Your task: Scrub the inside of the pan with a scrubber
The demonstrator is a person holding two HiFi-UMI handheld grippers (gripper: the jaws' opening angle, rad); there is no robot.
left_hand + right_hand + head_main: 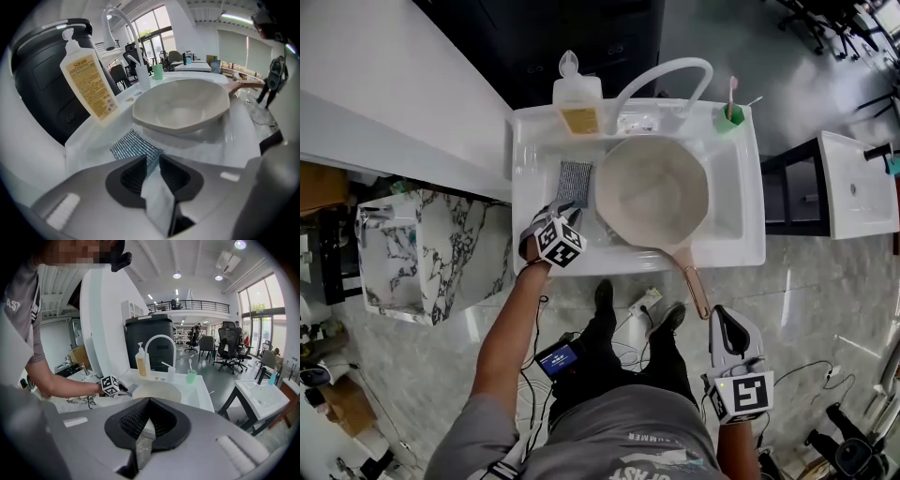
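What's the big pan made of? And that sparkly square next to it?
The pan looks like coated metal, perhaps ceramic-coated: a thin rim and a smooth cream surface with a soft, even sheen. The scrubber looks like woven mesh: a fine grid of glinting silvery threads, maybe metallic or plastic fibre.

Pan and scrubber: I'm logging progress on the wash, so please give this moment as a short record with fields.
pan: upright in the sink, handle over the front rim
scrubber: flat in the sink, beside the pan on the person's left
left gripper: at the scrubber's near edge, jaws slightly apart, grip unclear
right gripper: away from the sink, shut, empty
soap bottle: at the back rim
scrubbing: not yet begun
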